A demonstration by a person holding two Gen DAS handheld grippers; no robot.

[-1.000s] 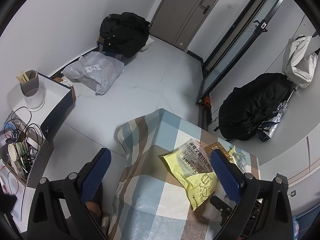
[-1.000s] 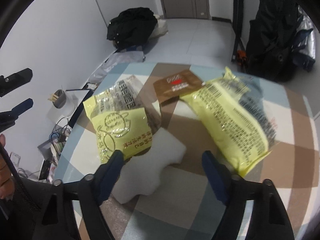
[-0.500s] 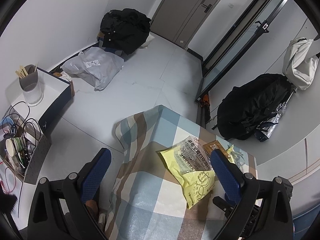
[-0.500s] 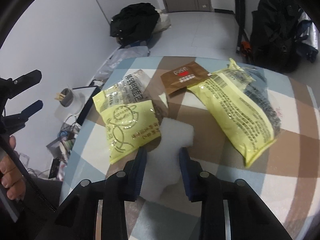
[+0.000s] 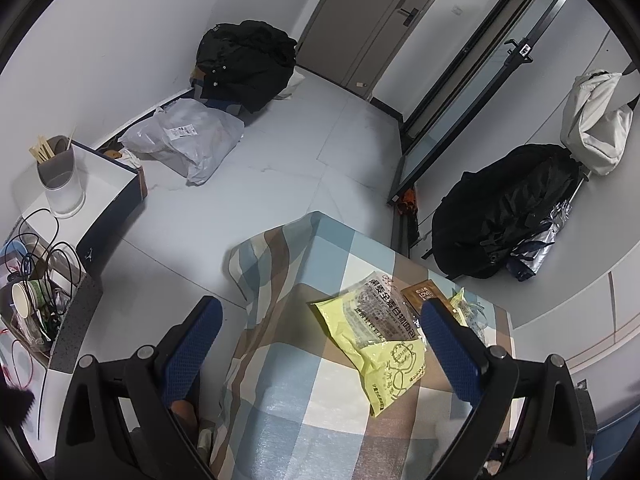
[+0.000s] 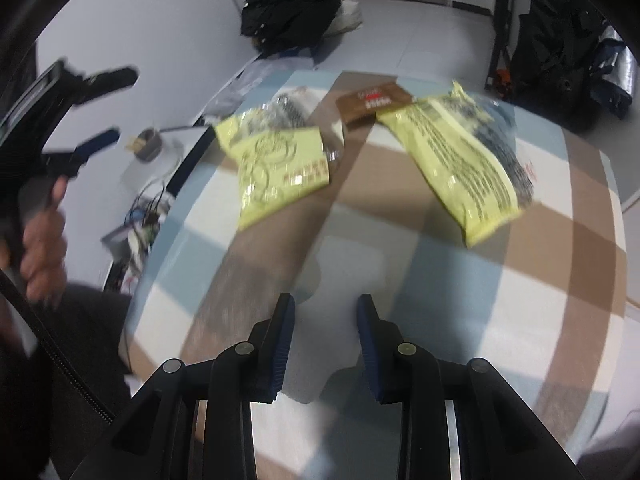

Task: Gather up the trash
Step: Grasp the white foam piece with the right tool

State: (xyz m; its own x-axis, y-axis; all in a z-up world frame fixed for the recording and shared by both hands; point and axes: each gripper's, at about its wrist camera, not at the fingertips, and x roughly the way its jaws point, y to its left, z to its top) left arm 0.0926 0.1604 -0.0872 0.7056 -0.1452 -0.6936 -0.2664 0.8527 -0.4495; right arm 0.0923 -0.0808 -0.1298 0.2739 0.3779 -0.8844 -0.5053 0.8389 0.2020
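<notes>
The right gripper (image 6: 325,318) points forward and down, its two blue-padded fingers (image 6: 283,336) drawn close together, clamped on a piece of white foam (image 6: 344,276). The left gripper (image 5: 320,344) is held higher, its fingers (image 5: 192,344) spread wide with nothing between them. The left hand (image 6: 42,248) wraps its handle.

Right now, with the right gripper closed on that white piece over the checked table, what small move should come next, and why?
Probably lift the white foam piece a little further clear of the table and carry it off. The right gripper has its fingers closed on it, while two yellow packets and a brown sachet remain on the cloth. The left gripper is open and holds nothing.
</notes>
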